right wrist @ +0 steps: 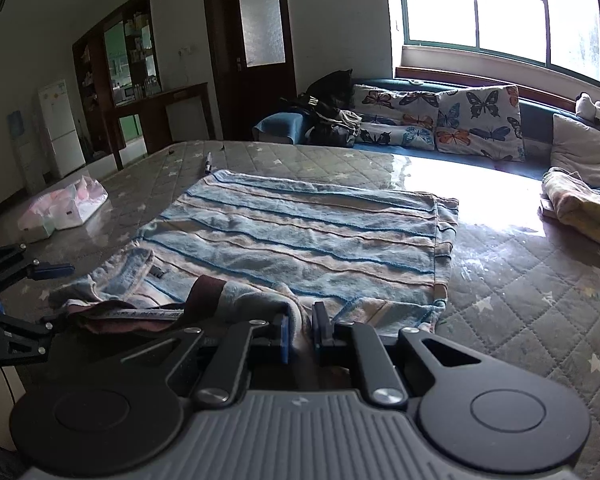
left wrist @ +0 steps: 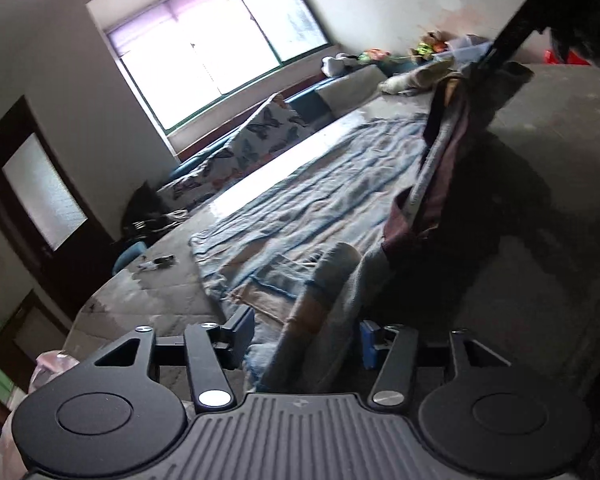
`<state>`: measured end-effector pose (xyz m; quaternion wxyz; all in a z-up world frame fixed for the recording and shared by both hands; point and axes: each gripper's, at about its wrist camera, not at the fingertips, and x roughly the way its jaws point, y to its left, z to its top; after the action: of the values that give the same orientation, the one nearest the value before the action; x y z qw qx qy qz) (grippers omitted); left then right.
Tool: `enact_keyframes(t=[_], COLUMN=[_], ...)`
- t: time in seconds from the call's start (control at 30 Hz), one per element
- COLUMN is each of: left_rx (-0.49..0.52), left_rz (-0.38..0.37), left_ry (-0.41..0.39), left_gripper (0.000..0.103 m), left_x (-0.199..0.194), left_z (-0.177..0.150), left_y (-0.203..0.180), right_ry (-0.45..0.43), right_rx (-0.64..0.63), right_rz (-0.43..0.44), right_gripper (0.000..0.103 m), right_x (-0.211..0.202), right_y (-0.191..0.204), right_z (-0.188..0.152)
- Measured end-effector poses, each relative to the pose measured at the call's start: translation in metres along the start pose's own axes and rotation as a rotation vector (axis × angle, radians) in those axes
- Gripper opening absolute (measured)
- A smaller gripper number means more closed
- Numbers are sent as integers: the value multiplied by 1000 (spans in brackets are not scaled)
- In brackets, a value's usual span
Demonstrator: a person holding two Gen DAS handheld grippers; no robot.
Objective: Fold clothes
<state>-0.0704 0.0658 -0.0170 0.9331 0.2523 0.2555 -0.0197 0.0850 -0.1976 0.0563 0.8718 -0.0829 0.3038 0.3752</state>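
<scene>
A blue and beige striped garment [right wrist: 300, 232] lies spread on a grey star-quilted mattress [right wrist: 520, 300], its maroon-lined neck edge [right wrist: 204, 284] nearest me. My right gripper [right wrist: 300, 320] is shut on a bunch of that near edge and holds it slightly raised. In the left wrist view the lifted edge [left wrist: 440, 152] runs up to the right gripper at the top right. A rolled fold of the garment [left wrist: 320, 300] stands between the fingers of my left gripper [left wrist: 306, 326]. The right pad is next to the fold and the left pad stands off it. My left gripper [right wrist: 60, 298] also shows at the left edge of the right wrist view.
Butterfly cushions [right wrist: 440, 116] line a blue sofa under the window. A folded yellowish cloth [right wrist: 580, 208] lies at the mattress's right side. A plastic bag of pink and white items [right wrist: 68, 204] sits at the left, a pen [right wrist: 208, 160] beyond the garment, and a dark bag [right wrist: 332, 112] on the sofa.
</scene>
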Motion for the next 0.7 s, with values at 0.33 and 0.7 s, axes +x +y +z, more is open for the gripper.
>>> enact_keyframes(t=[0.33,0.7], left_rx=[-77,0], left_rz=[-60,-150], left_ry=[-24,-57], left_gripper=[6,6], left_x=[-20,-94], left_z=[18,29], left_y=[27,44], right_ry=[3,10], right_rx=[8,-9], right_rz=[17,106], right_gripper=[6,6], right_x=[-12,-97], right_y=[1,30], right_z=[-7,-17])
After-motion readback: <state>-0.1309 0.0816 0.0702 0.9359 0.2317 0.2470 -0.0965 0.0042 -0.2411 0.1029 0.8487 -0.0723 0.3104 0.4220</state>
